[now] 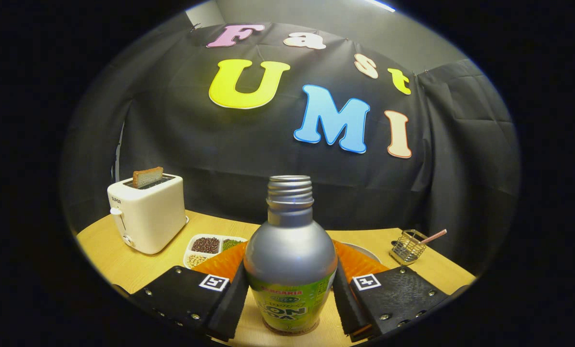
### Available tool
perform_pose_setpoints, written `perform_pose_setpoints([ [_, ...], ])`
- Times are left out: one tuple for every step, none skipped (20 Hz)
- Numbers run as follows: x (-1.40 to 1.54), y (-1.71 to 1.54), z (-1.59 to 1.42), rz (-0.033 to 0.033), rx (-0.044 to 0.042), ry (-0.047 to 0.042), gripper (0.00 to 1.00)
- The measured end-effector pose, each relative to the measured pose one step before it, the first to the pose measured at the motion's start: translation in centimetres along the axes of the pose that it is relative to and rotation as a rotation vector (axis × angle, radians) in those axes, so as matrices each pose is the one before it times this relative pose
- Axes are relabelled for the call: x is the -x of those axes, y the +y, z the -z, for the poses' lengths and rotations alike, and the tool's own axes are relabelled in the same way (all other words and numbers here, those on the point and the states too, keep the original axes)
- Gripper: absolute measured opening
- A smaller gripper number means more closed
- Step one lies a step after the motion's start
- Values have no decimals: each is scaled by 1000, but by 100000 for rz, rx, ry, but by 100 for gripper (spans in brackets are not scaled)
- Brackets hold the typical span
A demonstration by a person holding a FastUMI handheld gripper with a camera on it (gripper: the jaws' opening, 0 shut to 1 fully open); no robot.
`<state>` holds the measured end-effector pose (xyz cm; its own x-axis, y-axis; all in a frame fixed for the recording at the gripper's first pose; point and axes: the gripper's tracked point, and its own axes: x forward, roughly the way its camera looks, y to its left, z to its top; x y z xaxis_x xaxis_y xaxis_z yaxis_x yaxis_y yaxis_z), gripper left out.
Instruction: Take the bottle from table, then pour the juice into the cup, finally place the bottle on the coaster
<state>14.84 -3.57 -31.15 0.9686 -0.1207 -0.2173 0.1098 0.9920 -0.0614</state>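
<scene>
Two fingers of our gripper (291,294) flank the bottle (290,270), one on its left and one on its right, at the height of its label. The bottle stands upright on the table (118,265), long axis vertical, cap off, threaded neck pointing straight up. It sits dead centre between the fingers, very near us. The jaws are part open, about as wide as the bottle. Each inner pad lies against or just beside the bottle's side. We cannot tell whether they press on it, so we cannot call it held.

Just beyond the bottle, an orange thing (222,262) shows on both sides of it; we cannot tell what it is. A grey rim (364,250) peeks out on the far right of it. Farther left stand a toaster (147,214) with a slice of toast (148,177) in it and a tray (210,248) of beans. Far right sits a wire basket (407,246) with a straw.

We judge the take is the step in hand: the fingers need only shut inward, then lift straight up to keep the open neck level.
</scene>
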Motion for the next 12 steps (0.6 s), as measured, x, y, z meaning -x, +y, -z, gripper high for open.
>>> perform_pose_setpoints([
  [-384, -171, 788, 371, -788, 1095, 79],
  [-241, -286, 640, 763, -581, 952, 78],
  [-232, -306, 396, 721, -634, 487, 78],
  [-178, -139, 394, 379, -846, 165, 78],
  [-230, -129, 320, 194, -831, 221, 78],
  [-237, -165, 335, 63, -821, -54, 78],
  [-297, -123, 179, 190, -940, -350, 78],
  [-156, 25, 200, -18, -981, -362, 78],
  [-267, 117, 181, -685, -700, -273, 78],
  [-115, 191, 284, -738, -689, -47, 78],
  [-100, 290, 235, -829, -152, -208, 78],
  [-156, 84, 330, 12, 832, 235, 78],
])
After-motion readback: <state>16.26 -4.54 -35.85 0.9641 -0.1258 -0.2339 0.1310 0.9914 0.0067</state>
